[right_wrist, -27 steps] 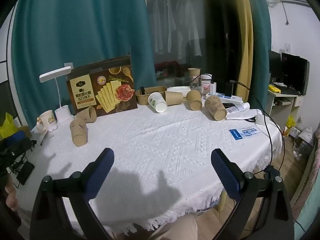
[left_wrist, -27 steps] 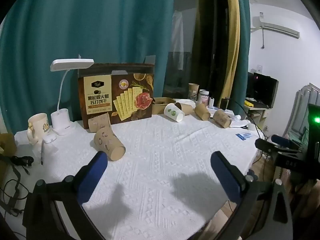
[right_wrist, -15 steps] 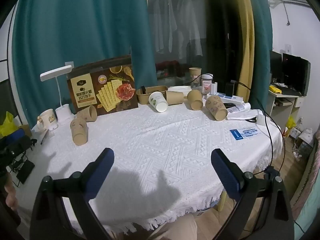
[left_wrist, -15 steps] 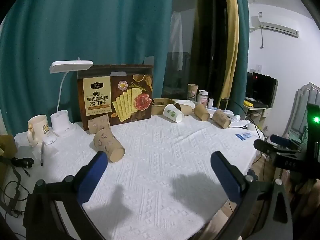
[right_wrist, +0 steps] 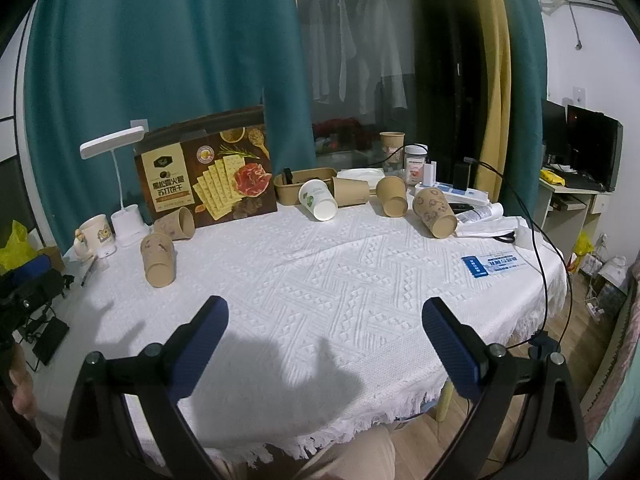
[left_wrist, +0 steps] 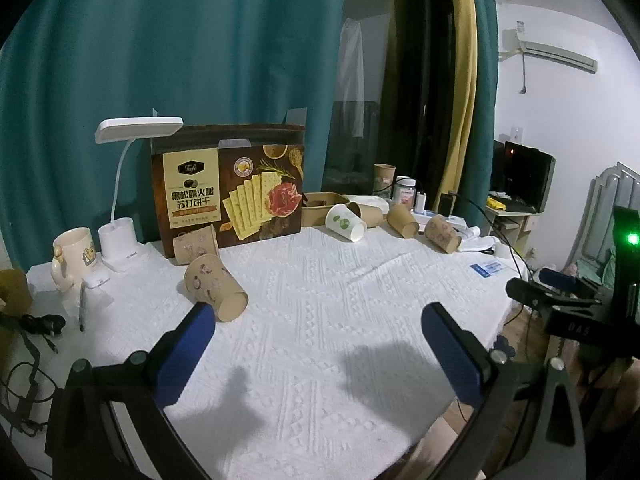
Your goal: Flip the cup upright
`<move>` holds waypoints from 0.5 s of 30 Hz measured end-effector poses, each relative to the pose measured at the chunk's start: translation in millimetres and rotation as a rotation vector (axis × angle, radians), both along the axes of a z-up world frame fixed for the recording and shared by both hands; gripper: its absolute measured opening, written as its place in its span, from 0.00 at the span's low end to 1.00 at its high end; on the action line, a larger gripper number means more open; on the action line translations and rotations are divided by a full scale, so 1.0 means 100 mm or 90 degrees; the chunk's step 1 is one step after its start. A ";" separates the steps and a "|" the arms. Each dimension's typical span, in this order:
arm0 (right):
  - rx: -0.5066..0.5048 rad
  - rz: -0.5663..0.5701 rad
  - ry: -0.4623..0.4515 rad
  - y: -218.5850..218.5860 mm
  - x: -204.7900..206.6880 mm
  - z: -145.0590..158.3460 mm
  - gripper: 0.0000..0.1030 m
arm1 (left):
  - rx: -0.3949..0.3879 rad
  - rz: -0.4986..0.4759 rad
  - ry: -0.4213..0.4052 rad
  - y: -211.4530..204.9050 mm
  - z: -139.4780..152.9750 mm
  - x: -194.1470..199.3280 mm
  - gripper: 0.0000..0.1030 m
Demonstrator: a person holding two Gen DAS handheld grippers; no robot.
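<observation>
Several paper cups lie on their sides on the white tablecloth. The nearest brown patterned cup lies just beyond my left gripper's left fingertip; it also shows in the right wrist view. A second brown cup lies by the cracker box. A white cup and more brown cups lie at the back. My left gripper is open and empty. My right gripper is open and empty above the table's front part.
A cracker box, a white desk lamp and a cream mug stand at the back left. A brown tray, jars, a power strip and cables sit at the back right. A blue card lies at right.
My left gripper has drifted slightly forward toward the nearest brown cup. The right gripper has barely moved. Both stay open.
</observation>
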State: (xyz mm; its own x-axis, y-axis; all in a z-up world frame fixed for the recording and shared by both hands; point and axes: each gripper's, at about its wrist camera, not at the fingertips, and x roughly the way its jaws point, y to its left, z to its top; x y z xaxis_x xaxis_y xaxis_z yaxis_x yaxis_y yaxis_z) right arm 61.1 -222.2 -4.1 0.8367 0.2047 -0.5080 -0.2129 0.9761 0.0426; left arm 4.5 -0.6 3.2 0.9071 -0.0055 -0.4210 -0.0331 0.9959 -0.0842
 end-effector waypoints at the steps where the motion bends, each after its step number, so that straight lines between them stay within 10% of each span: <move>1: 0.001 0.000 -0.001 -0.01 0.00 0.00 0.94 | 0.001 0.000 0.000 0.00 -0.01 0.00 1.00; 15: -0.001 0.000 -0.002 -0.02 0.00 0.00 0.94 | 0.005 -0.002 0.007 -0.02 -0.03 0.00 1.00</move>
